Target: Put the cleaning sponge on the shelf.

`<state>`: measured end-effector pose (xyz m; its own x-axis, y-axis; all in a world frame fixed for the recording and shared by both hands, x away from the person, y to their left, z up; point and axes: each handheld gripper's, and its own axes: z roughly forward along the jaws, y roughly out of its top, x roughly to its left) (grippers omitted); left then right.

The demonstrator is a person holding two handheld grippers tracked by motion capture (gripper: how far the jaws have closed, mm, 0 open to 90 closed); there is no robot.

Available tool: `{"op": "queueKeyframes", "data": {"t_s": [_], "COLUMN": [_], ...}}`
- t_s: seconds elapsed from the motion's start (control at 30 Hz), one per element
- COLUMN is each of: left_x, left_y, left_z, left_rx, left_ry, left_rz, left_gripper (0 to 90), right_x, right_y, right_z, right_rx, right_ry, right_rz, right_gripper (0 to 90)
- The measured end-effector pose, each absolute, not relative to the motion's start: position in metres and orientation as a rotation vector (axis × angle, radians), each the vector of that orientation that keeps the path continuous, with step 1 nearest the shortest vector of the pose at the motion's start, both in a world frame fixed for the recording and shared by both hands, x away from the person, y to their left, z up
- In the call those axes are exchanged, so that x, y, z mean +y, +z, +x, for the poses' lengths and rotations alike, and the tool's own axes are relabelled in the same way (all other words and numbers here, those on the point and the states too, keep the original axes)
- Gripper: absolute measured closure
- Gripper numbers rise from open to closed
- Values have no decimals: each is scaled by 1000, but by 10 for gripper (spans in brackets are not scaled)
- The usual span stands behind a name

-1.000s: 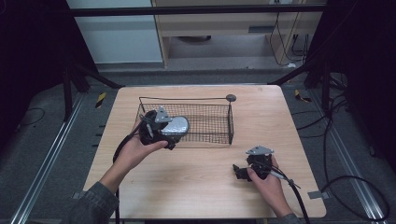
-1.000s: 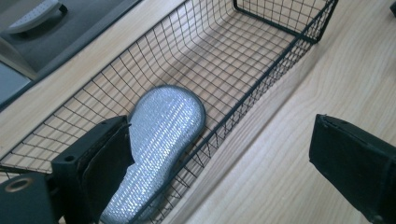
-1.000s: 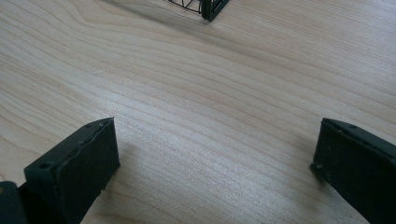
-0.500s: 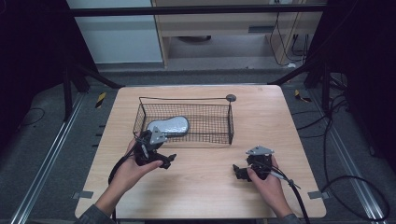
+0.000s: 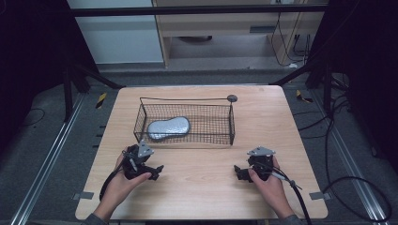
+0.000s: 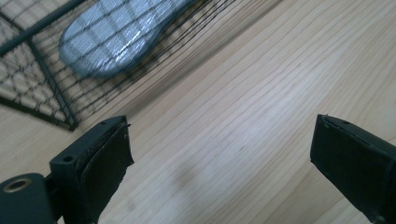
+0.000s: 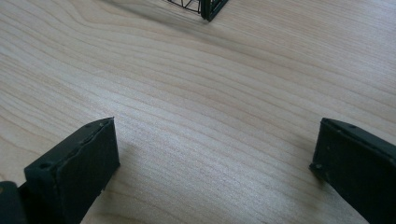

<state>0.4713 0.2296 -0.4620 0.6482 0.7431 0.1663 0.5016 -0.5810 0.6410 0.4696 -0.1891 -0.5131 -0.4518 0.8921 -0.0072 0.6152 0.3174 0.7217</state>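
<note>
1. High view: the grey insole (image 5: 168, 128) lies flat on the floor of the wire basket (image 5: 231, 123), in its left half, ahead of the left gripper (image 5: 151, 171) and slightly to that gripper's right, beyond the basket's near wall

2. Left gripper sits low over the wooden table (image 5: 202, 187) with its jaws spread wide and nothing between them; the left gripper view shows bare wood in the gap and the insole (image 6: 116, 35) ahead and to the left behind the mesh (image 6: 44, 88)

3. Right gripper (image 5: 241, 172) also rests at the table with its jaws wide apart and empty, well apart from the insole; the basket's near right corner (image 7: 208, 9) sits ahead of it in the right gripper view

4. Handling, as a judgement: the insole looks thin, light and bendable, with a textured, faintly shiny top, so it should flex and droop if pinched at one end; it seems neither fragile nor very slippery

5. Best hold is probably across the narrow waist or along one long edge, one jaw sliding under the rim, coming from above since the mesh walls block a side approach

6. Its long axis runs along the basket's length, roughly crosswise to the left gripper's line of sight, tilted a little; I cannot tell for certain which rounded end is toe or heel
</note>
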Motion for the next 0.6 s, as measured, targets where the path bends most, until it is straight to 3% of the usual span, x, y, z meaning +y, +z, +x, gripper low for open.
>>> {"op": "queueKeyframes", "data": {"t_s": [0.23,0.6], "left_x": [256,292], "left_y": [-476,-485], "left_z": [480,491], "left_rx": [1104,1252], "left_ry": [630,594], "left_rz": [2293,2166], "left_gripper": [48,45], "right_x": [-189,-189], "right_y": [-513,-513], "right_z": [469,469], "right_rx": [2182,2183], "right_ry": [926,925], "right_rz": [1338,1337], "right_gripper": [6,6]}}
